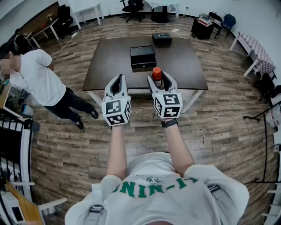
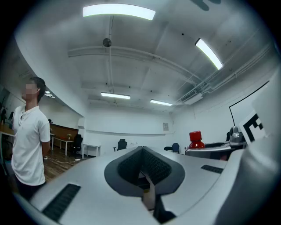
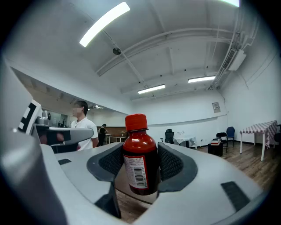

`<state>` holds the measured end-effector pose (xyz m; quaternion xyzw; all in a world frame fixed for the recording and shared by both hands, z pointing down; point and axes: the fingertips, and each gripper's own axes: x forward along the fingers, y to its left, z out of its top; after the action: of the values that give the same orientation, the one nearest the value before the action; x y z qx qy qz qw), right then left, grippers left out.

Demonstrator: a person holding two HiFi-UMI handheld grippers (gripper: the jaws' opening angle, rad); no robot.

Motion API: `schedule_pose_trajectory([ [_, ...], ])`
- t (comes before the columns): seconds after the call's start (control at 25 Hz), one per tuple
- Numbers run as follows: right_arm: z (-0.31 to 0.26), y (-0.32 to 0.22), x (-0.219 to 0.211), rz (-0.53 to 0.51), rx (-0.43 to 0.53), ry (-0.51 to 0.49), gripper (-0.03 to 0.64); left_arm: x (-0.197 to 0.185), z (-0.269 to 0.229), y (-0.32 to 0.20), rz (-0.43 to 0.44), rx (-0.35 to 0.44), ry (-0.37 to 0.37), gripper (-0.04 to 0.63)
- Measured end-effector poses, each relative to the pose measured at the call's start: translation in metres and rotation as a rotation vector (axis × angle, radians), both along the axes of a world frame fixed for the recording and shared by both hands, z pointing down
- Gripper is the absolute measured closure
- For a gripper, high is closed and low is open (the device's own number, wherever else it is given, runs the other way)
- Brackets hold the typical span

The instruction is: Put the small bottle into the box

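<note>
Half done, I judge: my right hand-held gripper (image 1: 160,80) clamps the small bottle (image 1: 156,74) mid-frame, short of the box (image 1: 142,56) on the desk (image 1: 186,61) above it; left hand-held gripper (image 1: 117,80) pinched together, empty.

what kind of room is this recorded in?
Probably an open office or lab space: a dark table on a wood-plank floor, an office chair and a white desk by the far wall, and strip lights overhead.

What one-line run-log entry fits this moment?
left gripper: shut, empty | right gripper: shut on small dark-red bottle with red cap | nearer black box: on brown table, bottle not inside
</note>
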<state>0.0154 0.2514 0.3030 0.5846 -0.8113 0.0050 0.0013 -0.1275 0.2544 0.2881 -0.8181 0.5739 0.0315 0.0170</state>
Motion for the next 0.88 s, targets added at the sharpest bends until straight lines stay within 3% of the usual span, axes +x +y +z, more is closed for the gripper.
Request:
schedule_pose_trajectory([
  [0.4, 0.013, -0.021, -0.028, -0.002, -0.013, 0.012, 0.372, -0.04, 0.019, -0.025, -0.028, -0.024, 0.006, 0.583],
  [0.68, 0.034, -0.05, -0.015, 0.01, -0.041, 0.013, 0.373, -0.028, 0.035, -0.058, -0.02, -0.039, 0.005, 0.583],
  [0.88, 0.042, -0.111, 0.011, 0.044, -0.044, -0.069, 0.374, -0.01, 0.047, -0.118, -0.016, -0.055, -0.016, 0.583],
])
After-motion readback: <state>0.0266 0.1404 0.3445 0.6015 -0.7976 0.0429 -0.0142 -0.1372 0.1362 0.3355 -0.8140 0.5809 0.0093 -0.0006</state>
